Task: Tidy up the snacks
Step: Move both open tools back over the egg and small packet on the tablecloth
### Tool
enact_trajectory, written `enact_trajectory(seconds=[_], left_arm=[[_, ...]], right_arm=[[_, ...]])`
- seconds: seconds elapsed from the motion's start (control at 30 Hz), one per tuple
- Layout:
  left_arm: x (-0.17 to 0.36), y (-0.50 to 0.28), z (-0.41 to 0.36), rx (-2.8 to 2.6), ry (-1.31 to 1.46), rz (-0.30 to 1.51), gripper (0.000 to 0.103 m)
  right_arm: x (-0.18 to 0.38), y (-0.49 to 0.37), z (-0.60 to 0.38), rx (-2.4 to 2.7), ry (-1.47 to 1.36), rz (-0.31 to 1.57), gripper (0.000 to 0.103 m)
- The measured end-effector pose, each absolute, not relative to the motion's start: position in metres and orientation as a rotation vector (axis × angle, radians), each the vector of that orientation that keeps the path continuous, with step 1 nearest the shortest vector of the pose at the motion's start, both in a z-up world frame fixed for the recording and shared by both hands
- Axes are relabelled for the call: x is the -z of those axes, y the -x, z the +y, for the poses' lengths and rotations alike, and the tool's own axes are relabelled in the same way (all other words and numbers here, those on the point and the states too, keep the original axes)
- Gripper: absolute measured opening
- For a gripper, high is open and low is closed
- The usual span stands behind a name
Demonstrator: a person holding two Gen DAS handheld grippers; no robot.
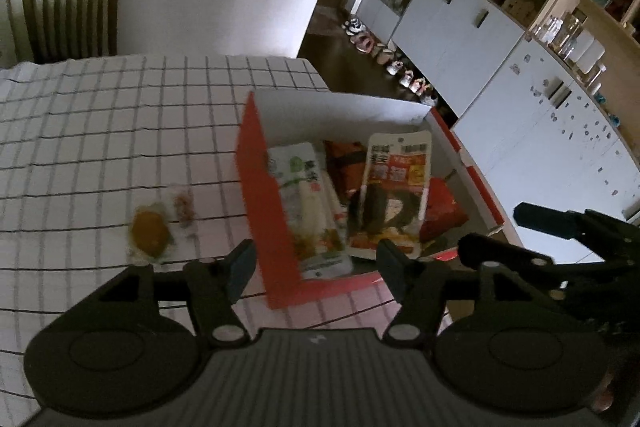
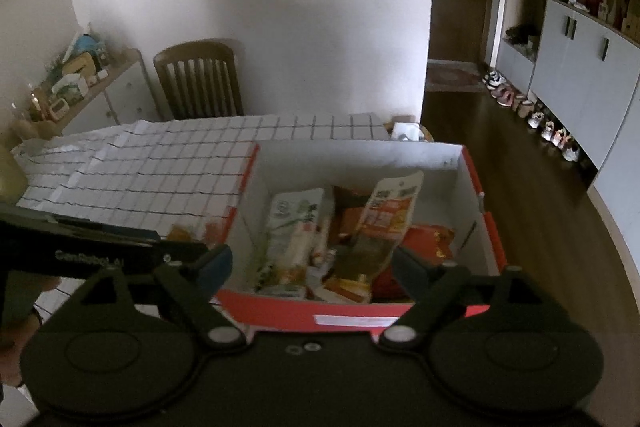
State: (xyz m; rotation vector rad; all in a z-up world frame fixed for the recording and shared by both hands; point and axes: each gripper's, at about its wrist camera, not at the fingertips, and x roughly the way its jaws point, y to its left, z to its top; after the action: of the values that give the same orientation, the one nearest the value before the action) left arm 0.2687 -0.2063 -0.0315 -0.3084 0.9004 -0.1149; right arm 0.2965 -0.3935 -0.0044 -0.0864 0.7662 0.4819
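At the bottom of each wrist view a black gripper fills the foreground: the left gripper (image 1: pixel 316 259) has its jaws apart and holds nothing, hanging over the near left corner of a red box (image 1: pixel 264 195), and the right gripper (image 2: pixel 312 263) stands wide and empty above the box's near wall, while white lettering on the arm at the left edge of the right view reads "GenRobot.AI". Inside the box, mid-frame, lie a green-and-white packet (image 1: pixel 308 199), an orange-and-white packet (image 1: pixel 394 187) with a barcode and print too blurred to read, and red packets (image 1: pixel 442 211). Left of the box, two small wrapped snacks (image 1: pixel 150 233) lie on the checked tablecloth (image 1: pixel 120 115), and a wooden chair (image 1: pixel 72 13) stands at upper left.
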Motion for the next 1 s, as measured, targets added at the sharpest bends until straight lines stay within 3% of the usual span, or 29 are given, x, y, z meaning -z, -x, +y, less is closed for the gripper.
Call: enact_trajectory(seconds=[0.1,0.2,0.33,0.43,0.53,1.0], left_arm=[[0.027,-0.258,-0.189,0.106,0.290,0.883,0.073],[0.024,-0.247,-0.168,0.104,0.271,0.870,0.075],[0.022,-0.234,-0.140,0.096,0.239,0.853,0.090],[0.023,-0.228,-0.121,0.095,0.236,0.840,0.090],[0.028,-0.225,-0.104,0.095,0.239,0.837,0.103],[0.073,-0.244,-0.064,0.064,0.204,0.866,0.103]], right_arm=[[0.000,-0.285,-0.381,-0.484,0.071,0.753,0.090],[-0.002,-0.274,-0.367,-0.490,0.053,0.746,0.092],[-0.002,-0.263,-0.348,-0.494,0.032,0.744,0.098],[-0.001,-0.254,-0.332,-0.498,0.016,0.737,0.103],[0.000,-0.250,-0.319,-0.505,-0.003,0.741,0.103],[0.011,-0.285,-0.245,-0.478,-0.080,0.825,0.103]])
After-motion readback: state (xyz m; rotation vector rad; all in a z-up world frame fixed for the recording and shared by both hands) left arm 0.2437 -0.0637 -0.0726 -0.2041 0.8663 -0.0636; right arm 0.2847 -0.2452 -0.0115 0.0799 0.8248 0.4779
